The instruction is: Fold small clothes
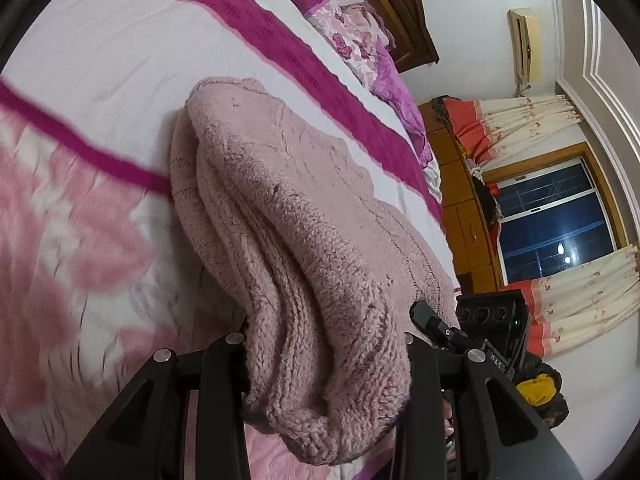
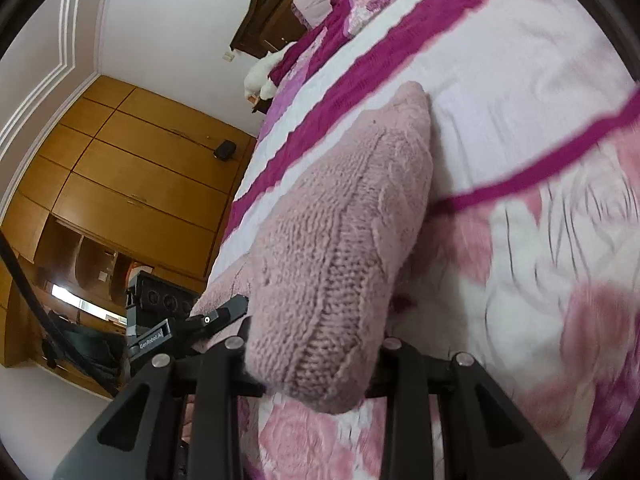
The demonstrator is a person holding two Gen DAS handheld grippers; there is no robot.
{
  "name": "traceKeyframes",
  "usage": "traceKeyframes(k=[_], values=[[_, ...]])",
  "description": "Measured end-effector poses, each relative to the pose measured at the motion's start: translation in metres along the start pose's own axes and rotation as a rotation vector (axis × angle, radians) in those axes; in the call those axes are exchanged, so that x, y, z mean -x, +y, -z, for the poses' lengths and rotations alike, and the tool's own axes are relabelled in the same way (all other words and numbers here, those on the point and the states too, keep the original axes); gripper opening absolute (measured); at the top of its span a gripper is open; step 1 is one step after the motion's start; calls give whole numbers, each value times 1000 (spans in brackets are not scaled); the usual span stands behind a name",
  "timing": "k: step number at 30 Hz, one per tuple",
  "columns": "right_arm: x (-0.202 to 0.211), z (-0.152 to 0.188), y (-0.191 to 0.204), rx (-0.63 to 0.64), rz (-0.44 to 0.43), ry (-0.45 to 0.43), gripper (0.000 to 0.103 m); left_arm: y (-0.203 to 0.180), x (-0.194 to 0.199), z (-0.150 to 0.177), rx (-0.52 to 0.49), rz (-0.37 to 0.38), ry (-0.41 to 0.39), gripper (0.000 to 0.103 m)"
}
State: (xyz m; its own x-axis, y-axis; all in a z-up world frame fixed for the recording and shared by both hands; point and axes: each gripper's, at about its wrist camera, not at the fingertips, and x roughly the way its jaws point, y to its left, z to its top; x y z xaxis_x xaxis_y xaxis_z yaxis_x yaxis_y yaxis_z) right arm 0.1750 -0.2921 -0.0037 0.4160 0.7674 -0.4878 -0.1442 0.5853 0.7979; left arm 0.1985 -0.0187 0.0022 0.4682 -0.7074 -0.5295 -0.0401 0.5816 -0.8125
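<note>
A dusty-pink knitted sweater (image 1: 280,216) lies folded in thick layers on the bed, its near edge lifted off the cover. My left gripper (image 1: 326,380) is shut on one bundled corner of that edge, the knit bulging between the black fingers. In the right wrist view the same sweater (image 2: 340,240) runs away from the camera, and my right gripper (image 2: 314,364) is shut on its other near corner. The right gripper's black body (image 1: 472,340) shows at the lower right of the left wrist view; the left one (image 2: 180,320) appears at the lower left of the right wrist view.
The bed cover (image 1: 100,60) is white with magenta stripes and pink roses. Pillows (image 1: 360,28) and a dark headboard (image 1: 404,20) lie at the far end. A window with curtains (image 1: 552,216) is beyond the bed on one side, a wooden wardrobe (image 2: 120,184) on the other.
</note>
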Motion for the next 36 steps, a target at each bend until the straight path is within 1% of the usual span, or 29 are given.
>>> traceKeyframes(k=[5, 8, 10, 16, 22, 28, 31, 36], values=[[10, 26, -2, -14, -8, -10, 31, -6, 14, 27, -17, -20, 2, 10], [17, 46, 0, -13, -5, -1, 31, -9, 21, 41, -35, -43, 2, 10], [21, 56, 3, -2, -13, 7, 31, -7, 26, 50, -31, -40, 5, 10], [18, 67, -1, -14, -18, 24, 31, -3, 31, 67, -45, -71, 7, 10], [10, 79, -19, -58, -36, 15, 32, 7, 27, 76, -59, -89, 14, 11], [9, 94, -37, -80, -66, 4, 32, 22, 27, 85, -21, -45, 29, 11], [7, 96, -37, -72, -62, 5, 32, 24, 28, 90, -35, -48, 20, 11], [7, 93, -35, -71, -62, 0, 32, 26, 28, 90, -31, -41, 13, 12]])
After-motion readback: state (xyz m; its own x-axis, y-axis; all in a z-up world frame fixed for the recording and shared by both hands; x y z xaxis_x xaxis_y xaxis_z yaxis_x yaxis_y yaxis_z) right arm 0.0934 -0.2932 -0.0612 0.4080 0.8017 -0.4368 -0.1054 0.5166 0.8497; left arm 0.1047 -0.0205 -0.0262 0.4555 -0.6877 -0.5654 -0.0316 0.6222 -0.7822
